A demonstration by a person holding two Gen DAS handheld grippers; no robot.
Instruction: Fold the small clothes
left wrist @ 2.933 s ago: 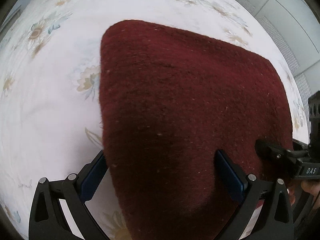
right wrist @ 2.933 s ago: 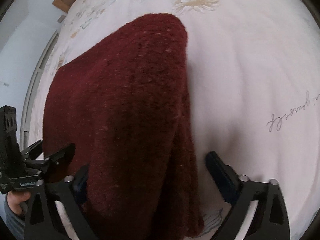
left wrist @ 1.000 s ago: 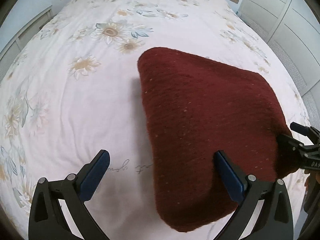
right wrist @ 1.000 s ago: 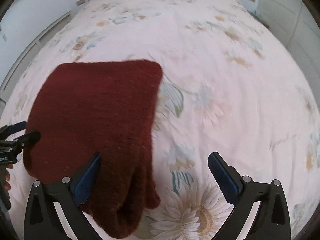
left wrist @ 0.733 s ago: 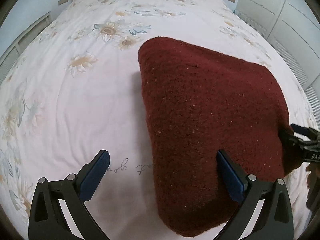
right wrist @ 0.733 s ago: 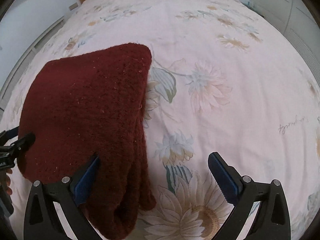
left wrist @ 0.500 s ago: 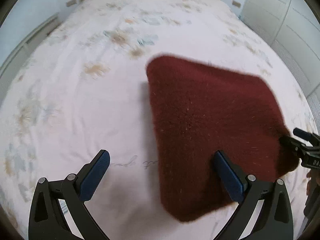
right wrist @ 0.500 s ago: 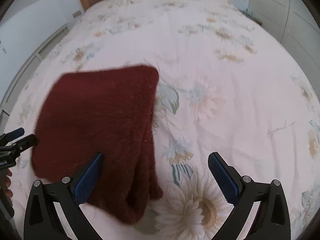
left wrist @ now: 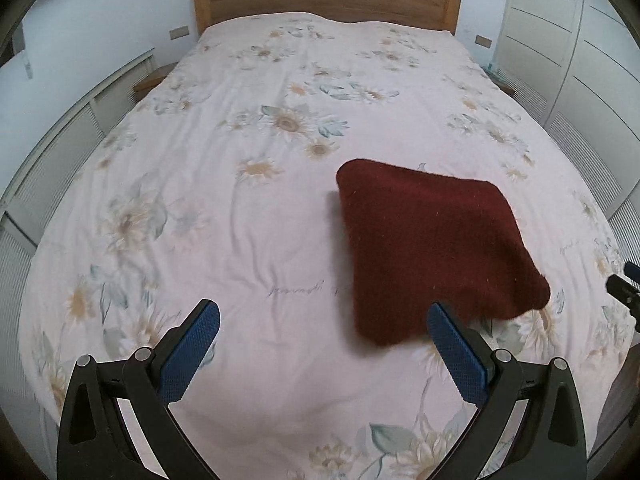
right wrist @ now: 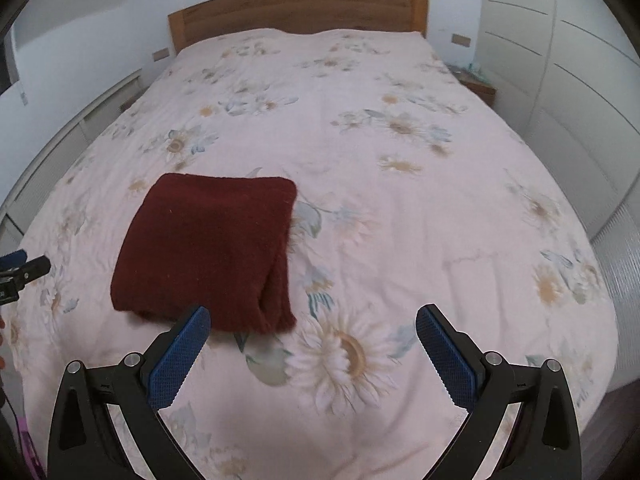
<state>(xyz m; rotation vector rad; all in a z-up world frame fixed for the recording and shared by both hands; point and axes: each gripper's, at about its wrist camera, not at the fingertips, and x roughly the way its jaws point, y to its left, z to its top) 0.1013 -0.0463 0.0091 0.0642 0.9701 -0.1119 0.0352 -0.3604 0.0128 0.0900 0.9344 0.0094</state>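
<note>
A dark red knitted garment point(left wrist: 432, 248) lies folded into a compact square on the flowered bed cover point(left wrist: 248, 208). In the right wrist view the same garment point(right wrist: 208, 248) rests left of centre, its layered fold edge facing right. My left gripper point(left wrist: 322, 350) is open above the cover, with nothing between its blue pads; the garment's near corner sits just beyond its right finger. My right gripper point(right wrist: 312, 354) is open too and holds nothing; the garment's front edge lies just past its left finger. Each view catches the tip of the other gripper at its side edge.
The bed has a wooden headboard point(left wrist: 326, 0) at the far end. White wardrobe doors point(left wrist: 580, 60) line the right wall, and a slatted white panel point(left wrist: 60, 152) runs along the left. A low bedside table point(right wrist: 478, 88) stands at the right of the headboard.
Both grippers have pulled back and up from the garment, so it looks smaller and the whole bed shows. The garment now lies flat and still on the cover.
</note>
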